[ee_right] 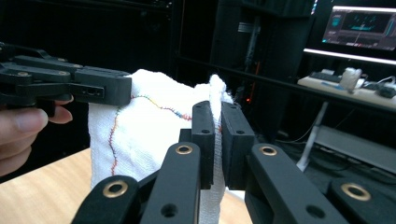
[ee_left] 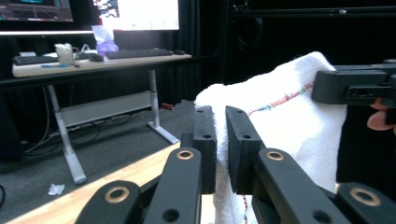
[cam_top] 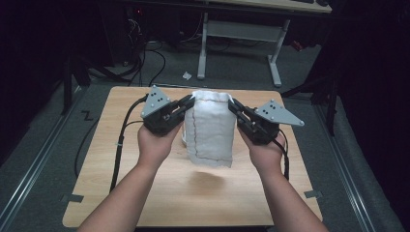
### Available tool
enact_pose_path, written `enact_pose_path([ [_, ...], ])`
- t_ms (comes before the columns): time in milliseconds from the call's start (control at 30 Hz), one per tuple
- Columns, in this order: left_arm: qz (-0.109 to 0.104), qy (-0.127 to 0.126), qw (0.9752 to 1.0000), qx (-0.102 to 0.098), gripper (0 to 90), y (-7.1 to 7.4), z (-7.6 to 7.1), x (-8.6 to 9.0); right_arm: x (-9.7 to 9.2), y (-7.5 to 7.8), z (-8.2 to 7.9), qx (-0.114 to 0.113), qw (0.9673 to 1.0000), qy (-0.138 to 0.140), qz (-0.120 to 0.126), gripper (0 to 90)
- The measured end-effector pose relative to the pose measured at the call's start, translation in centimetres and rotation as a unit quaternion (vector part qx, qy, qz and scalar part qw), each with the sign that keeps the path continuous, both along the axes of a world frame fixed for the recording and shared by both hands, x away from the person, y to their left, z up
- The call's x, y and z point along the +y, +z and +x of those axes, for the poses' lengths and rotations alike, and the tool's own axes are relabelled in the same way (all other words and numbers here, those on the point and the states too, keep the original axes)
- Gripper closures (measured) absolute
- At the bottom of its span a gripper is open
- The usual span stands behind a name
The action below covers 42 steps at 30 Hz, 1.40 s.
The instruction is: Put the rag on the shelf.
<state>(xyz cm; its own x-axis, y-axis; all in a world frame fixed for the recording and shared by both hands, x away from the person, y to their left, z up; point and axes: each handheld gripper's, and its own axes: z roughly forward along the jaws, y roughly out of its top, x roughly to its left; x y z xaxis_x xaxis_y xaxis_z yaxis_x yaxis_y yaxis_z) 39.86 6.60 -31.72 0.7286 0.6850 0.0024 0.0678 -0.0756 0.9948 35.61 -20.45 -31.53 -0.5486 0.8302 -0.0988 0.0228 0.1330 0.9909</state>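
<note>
A white towel [cam_top: 211, 128] with a thin coloured stitched line hangs in the air over the wooden table [cam_top: 121, 193], held up by its two top corners. My left gripper [cam_top: 189, 102] is shut on the towel's top left corner; in the left gripper view its jaws pinch the white cloth [ee_left: 275, 121] at my left gripper [ee_left: 221, 149]. My right gripper [cam_top: 233, 105] is shut on the top right corner, and the right gripper view has the cloth [ee_right: 149, 126] squeezed in my right gripper [ee_right: 218, 140]. The towel's lower edge hangs just above the tabletop.
The light wooden table stands on grey carpet. Behind it is a white-legged desk [cam_top: 241, 34] with cables on the floor. A desk with keyboards and monitors [ee_left: 93, 56] stands farther back. A small scrap of paper [cam_top: 186, 75] lies on the floor.
</note>
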Motion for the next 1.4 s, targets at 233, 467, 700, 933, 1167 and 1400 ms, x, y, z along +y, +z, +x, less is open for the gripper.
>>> enact_pose_path([
  [233, 0.005, 0.016, 0.9999, -0.002, 83.5, 1.4, 2.6, -0.2, 0.5, 1.4, 2.5, -0.002, 0.9998, -0.014, -0.014, 85.6],
  [467, 0.012, 0.029, 0.9995, -0.008, 83.5, 2.3, 4.4, -0.5, 0.5, 1.8, 4.9, 0.011, 0.9997, -0.023, 0.007, 85.6],
  [700, 0.019, 0.027, 0.9993, 0.015, 83.5, 2.6, 6.3, -0.7, 0.5, 1.8, 7.0, 0.024, 0.9991, -0.035, 0.001, 85.6],
  [933, 0.027, 0.029, 0.9989, 0.023, 83.4, 3.0, 8.7, -1.0, 0.2, 1.7, 9.6, 0.049, 0.9982, -0.03, 0.021, 85.6],
  [1167, 0.01, 0.032, 0.9987, 0.039, 83.3, 2.2, 11.0, -1.6, -0.3, 1.8, 11.8, 0.062, 0.9971, -0.04, 0.02, 85.6],
  [1400, 0.018, 0.047, 0.9978, 0.044, 83.2, 1.5, 12.3, -1.4, 0.0, 0.9, 13.8, 0.071, 0.9967, -0.037, 0.013, 85.5],
])
